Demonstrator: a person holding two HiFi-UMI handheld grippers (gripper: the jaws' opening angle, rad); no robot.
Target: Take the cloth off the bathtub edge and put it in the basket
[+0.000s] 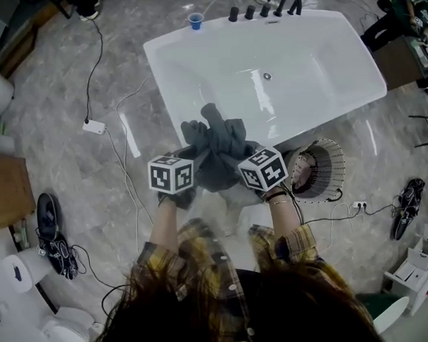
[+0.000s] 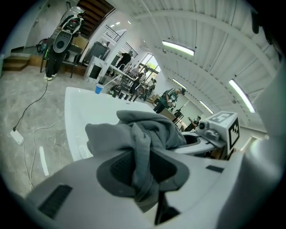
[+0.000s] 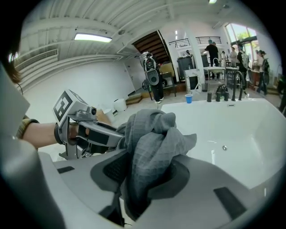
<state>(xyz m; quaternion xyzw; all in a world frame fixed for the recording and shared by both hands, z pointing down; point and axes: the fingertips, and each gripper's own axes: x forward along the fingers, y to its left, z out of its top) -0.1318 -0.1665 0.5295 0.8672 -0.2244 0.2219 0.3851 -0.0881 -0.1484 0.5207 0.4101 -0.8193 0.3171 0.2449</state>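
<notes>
A dark grey cloth (image 1: pixel 214 149) hangs bunched in the air above the near rim of the white bathtub (image 1: pixel 322 63). Both grippers hold it side by side. My left gripper (image 1: pixel 194 166) is shut on the cloth's left part (image 2: pixel 143 147), folds pinched between its pads. My right gripper (image 1: pixel 235 162) is shut on the right part (image 3: pixel 147 156). The round wicker basket (image 1: pixel 320 170) stands on the floor just right of my right hand, close to the tub's near corner. In the right gripper view the left gripper's marker cube (image 3: pixel 67 106) shows at the left.
Black taps (image 1: pixel 263 8) and a blue cup (image 1: pixel 195 20) stand on the tub's far rim. Cables and a power strip (image 1: pixel 95 126) lie on the marble floor at the left. Shoes (image 1: pixel 407 204) lie at the right, more shoes (image 1: pixel 50 230) at the left. A toilet (image 1: pixel 61 329) sits at bottom left.
</notes>
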